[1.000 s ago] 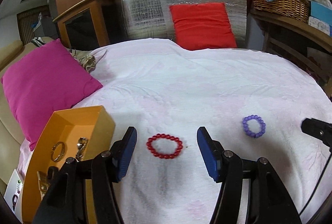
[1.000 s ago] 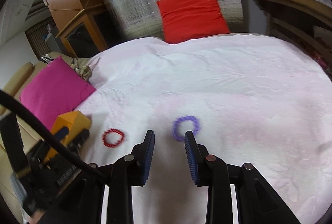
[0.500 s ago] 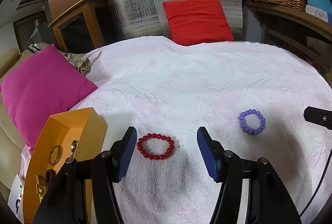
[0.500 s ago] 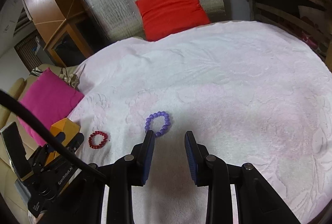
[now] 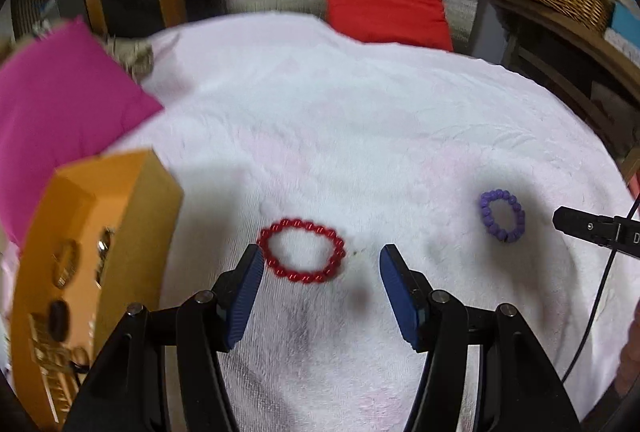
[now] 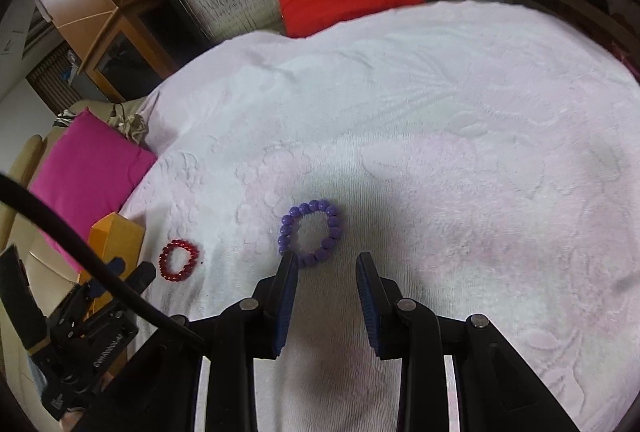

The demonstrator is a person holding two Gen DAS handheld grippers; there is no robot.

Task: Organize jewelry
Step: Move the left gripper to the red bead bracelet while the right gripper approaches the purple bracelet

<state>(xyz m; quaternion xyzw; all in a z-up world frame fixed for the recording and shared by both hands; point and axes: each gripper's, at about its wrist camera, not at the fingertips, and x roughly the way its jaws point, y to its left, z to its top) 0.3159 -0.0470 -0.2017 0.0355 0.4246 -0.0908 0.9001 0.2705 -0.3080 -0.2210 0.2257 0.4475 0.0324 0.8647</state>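
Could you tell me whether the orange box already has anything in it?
Not empty: the orange box holds several small gold-coloured pieces; blur hides what they are.

The left gripper (image 5: 322, 262) is now closer to the red bracelet (image 5: 301, 250), with one fingertip almost touching it. The right gripper (image 6: 326, 264) is now right at the purple bracelet (image 6: 310, 233).

The left gripper (image 5: 322, 266) hung low over the white blanket (image 5: 360, 119), its blue-padded jaws spread wide with nothing between the pads. The right gripper (image 6: 326, 268) was also poised just above the blanket, off to the left gripper's right side, its jaws parted more narrowly and likewise empty. Both pointed forward across the blanket, tilted downward toward it, neither pad pressing into the cloth.
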